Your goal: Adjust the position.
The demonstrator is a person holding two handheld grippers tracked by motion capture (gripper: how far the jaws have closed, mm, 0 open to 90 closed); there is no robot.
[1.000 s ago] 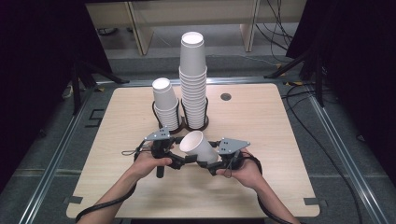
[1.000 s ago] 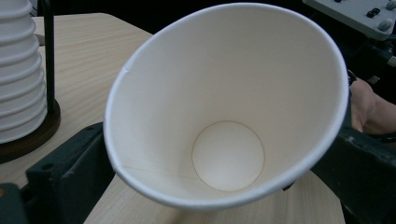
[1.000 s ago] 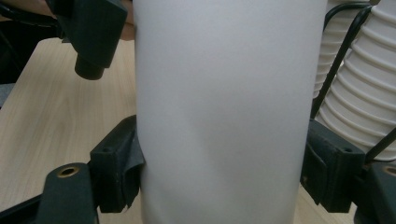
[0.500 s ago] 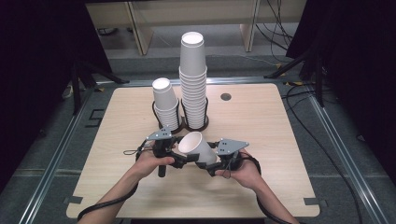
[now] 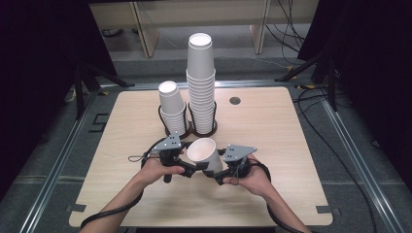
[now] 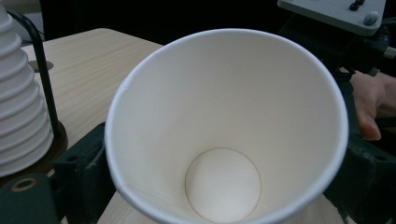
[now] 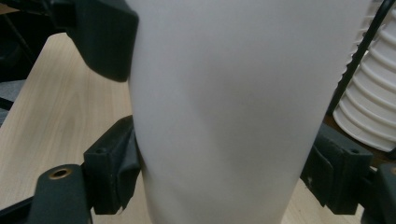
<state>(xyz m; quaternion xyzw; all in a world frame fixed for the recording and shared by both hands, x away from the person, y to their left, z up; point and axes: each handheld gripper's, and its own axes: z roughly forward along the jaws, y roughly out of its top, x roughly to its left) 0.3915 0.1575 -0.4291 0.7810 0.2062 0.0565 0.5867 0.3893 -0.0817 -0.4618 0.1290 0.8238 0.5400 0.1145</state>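
A paper cup [image 5: 204,154] hangs tilted above the near middle of the tabletop [image 5: 291,145], mouth turned toward the left gripper [image 5: 187,168], base end at the right gripper [image 5: 216,173]. In the right gripper view the jaws sit against both sides of the cup wall, clamped on it. In the left gripper view the jaws stand either side of the rim; they have just been closing, with the cup between them, but contact with the wall cannot be confirmed, so the left gripper is judged not yet gripping. Risk one: the thin wall may buckle or crease if the left jaws squeeze on at the rim. Risk two: if the right gripper lets go before the left has hold, the cup drops to the tabletop and may roll. Risk three: the short stack [image 5: 172,108] and tall stack [image 5: 201,82] stand just beyond in their rings; a swing toward the far edge could topple them.
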